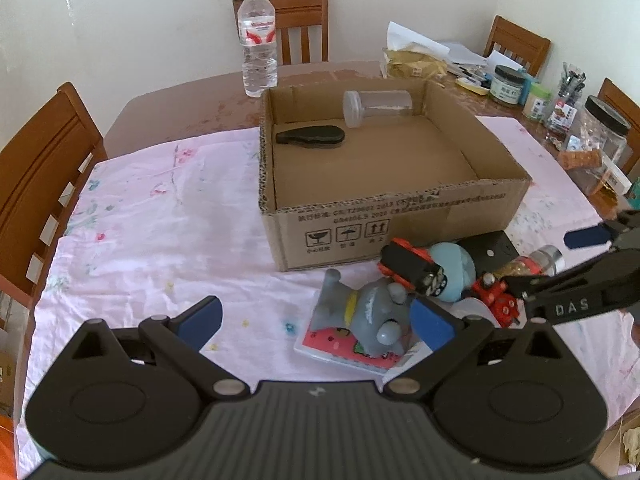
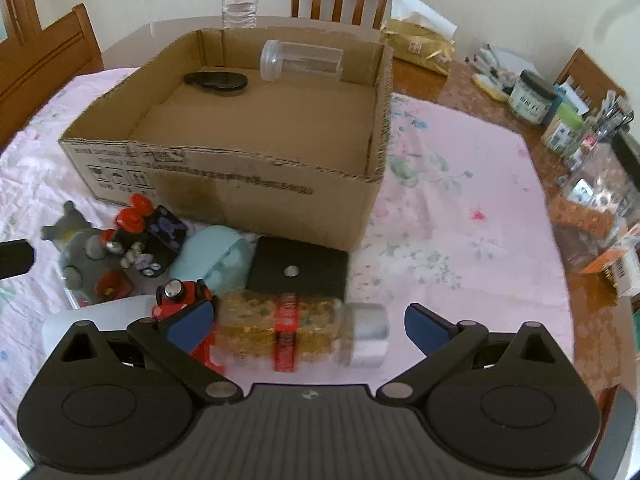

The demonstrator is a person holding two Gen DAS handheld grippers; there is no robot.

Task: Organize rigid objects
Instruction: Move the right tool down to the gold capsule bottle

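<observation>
Lying on its side low in the right wrist frame, a clear spice jar (image 2: 302, 330) with a silver cap and red label sits between my right gripper (image 2: 308, 326) fingers, which are spread wide and not touching it. Just above it lies a flat black square block (image 2: 300, 268), and to its left a pale blue rounded toy (image 2: 212, 264), a red toy piece (image 2: 180, 296), a dark toy with red wheels (image 2: 148, 236) and a grey plush animal (image 2: 76, 248) cluster at the left edge.

Above this pile, filling the middle of the frame, stands an open cardboard box (image 2: 240, 192). Inside, against its far wall, a clear plastic jar (image 2: 300, 60) lies on its side, with a flat black oval object (image 2: 216, 80) to its left.

From the left wrist view, my left gripper (image 1: 316, 324) is also wide open and empty, low in the frame; its right finger (image 1: 432, 324) is beside the plush, which rests on a small pink book (image 1: 344, 344).

Everything sits on a pink floral cloth (image 1: 160, 220) over a wooden table (image 1: 180, 108). A water bottle (image 1: 258, 40) stands behind the box, upper centre, with wooden chairs (image 1: 40, 152) around.
</observation>
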